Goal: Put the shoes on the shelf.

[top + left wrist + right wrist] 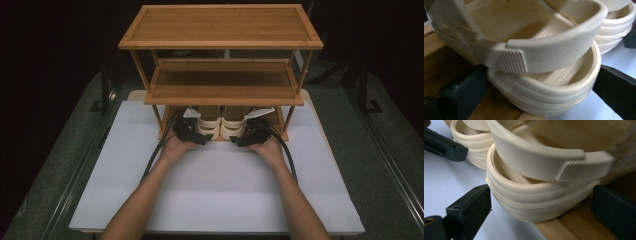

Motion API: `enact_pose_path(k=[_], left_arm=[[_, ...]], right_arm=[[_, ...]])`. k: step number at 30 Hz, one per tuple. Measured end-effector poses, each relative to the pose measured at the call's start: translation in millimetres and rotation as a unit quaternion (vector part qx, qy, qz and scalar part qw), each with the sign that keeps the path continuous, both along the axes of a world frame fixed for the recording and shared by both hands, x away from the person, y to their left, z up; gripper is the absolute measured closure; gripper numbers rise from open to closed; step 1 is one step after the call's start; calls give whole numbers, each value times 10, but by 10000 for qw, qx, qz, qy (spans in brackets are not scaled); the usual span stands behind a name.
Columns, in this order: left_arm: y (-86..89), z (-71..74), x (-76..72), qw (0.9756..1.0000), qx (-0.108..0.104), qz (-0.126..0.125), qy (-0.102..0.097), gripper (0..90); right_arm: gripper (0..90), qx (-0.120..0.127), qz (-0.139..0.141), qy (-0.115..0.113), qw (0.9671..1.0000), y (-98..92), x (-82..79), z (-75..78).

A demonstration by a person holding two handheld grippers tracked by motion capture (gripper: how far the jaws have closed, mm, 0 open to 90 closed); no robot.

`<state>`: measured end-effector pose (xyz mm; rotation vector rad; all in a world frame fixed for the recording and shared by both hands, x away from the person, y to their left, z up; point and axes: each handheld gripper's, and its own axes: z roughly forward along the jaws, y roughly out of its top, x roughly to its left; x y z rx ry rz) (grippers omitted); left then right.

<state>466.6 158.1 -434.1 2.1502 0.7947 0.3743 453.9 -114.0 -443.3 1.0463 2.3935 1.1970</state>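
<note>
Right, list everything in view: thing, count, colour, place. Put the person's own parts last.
clog shoes: two, cream, side by side on the bottom tier of the rack, heels toward the person.
shelf rack: one, light brown wood, three tiers, at the far end of the board; upper two tiers bare.
board: one, white, flat on the table under the rack.
table: one, dark grey, beneath the board.
forearms: two, coming in from the bottom edge.
left hand-held gripper: one, black, jaws open either side of the left clog's heel.
right hand-held gripper: one, black, jaws open either side of the right clog's heel.
</note>
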Motion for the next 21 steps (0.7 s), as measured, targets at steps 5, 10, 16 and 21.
enact_pose_path(k=[5, 10, 16, 21], left_arm=[[-48, -11, 50, 10000, 4, 60, -16, 5], [-66, -18, 55, 9999, 25, 96, -12, 5], [-16, 54, 10, 10000, 59, 39, 69, 20], [26, 149, -107, 9999, 90, -51, 129, 20]], right_arm=[[49, -65, -64, -24, 10000, -9, 47, 0], [64, -35, -161, -12, 9999, -26, 38, -5], [63, 25, -116, 12, 9999, -64, -36, 24], [30, 10, -240, 53, 9997, -103, -151, 74]])
